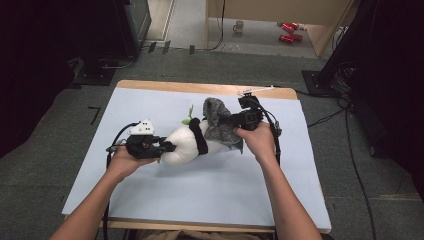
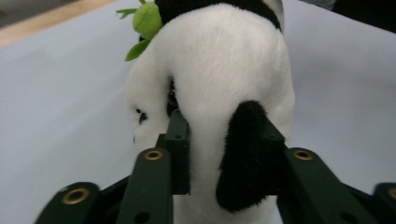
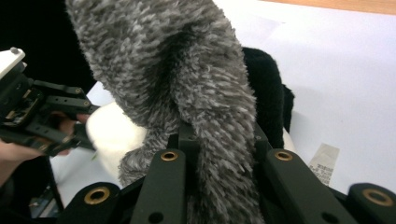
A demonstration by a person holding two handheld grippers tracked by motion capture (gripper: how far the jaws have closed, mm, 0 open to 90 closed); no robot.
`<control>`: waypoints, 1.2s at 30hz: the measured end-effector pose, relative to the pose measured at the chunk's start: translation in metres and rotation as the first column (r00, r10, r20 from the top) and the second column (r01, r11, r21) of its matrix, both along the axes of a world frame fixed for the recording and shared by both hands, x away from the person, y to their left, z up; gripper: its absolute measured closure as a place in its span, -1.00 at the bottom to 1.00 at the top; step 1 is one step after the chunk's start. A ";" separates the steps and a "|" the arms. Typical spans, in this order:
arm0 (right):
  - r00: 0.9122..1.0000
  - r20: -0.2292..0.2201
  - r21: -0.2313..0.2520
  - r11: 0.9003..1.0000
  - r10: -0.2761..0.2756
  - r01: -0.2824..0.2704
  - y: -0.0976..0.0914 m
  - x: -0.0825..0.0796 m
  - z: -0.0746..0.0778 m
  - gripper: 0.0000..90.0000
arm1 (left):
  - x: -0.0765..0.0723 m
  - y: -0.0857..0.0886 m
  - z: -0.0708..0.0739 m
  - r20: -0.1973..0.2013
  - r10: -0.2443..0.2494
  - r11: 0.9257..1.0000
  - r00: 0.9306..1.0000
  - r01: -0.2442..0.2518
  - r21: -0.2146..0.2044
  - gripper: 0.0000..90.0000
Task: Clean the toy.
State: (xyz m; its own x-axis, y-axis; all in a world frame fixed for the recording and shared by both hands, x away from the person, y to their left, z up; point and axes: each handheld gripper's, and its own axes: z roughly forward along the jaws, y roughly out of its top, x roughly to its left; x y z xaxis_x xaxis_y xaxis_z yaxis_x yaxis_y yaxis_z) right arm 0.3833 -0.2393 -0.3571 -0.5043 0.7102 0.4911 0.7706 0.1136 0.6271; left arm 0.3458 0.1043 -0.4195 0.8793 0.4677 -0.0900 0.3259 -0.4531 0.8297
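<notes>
Both forearms are bare, with no sleeve in the high view. The left tongs (image 1: 167,146) have a black body with a white and grey angular plate on top, and a black cable loops from the back past the wrist. The right tongs (image 1: 231,121) are black as well, with a boxy block at the far end and a black cable curling beside the hand. In the left gripper view the tongs (image 2: 224,135) show 2 matt black jaws on flat linkage bars, each bar with brass-coloured rivet eyes and small holes. The right gripper view's tongs (image 3: 219,135) show the same black bars and brass eyes.
</notes>
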 end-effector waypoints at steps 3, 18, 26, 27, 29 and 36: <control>1.000 0.011 0.021 1.000 -0.013 0.013 -0.009 -0.004 0.007 0.71 | 0.005 0.001 0.006 0.089 -0.019 1.000 0.996 0.017 0.024 0.61; 0.985 0.021 0.045 0.984 -0.173 0.172 -0.090 -0.020 0.013 0.71 | 0.021 0.015 0.000 0.181 -0.113 0.994 0.977 0.112 0.014 0.29; 0.977 -0.039 0.029 0.977 -0.210 0.212 -0.111 -0.028 -0.017 0.71 | 0.010 0.021 0.001 0.067 -0.119 0.992 0.991 0.122 -0.040 -0.16; 0.976 -0.044 0.031 0.976 -0.212 0.214 -0.112 -0.029 -0.020 0.71 | 0.009 0.021 0.003 0.049 -0.128 0.989 0.991 0.131 -0.067 -0.18; 0.975 -0.051 0.036 0.975 -0.216 0.218 -0.113 -0.030 -0.024 0.70 | 0.007 0.020 0.004 0.027 -0.115 0.989 0.993 0.117 -0.091 -0.20; 0.973 -0.063 0.050 0.973 -0.222 0.226 -0.115 -0.033 -0.033 0.70 | -0.001 0.013 0.008 0.005 -0.044 0.994 0.999 0.045 -0.100 -0.23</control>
State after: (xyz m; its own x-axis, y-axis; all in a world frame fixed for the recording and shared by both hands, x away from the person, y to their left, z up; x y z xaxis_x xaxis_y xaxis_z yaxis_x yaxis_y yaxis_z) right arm 0.3502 -0.3541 -0.3903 -0.3059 0.7721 0.5570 0.8069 -0.1003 0.5822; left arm 0.3453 0.1172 -0.4112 0.8993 0.4169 -0.1321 0.3050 -0.3815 0.8726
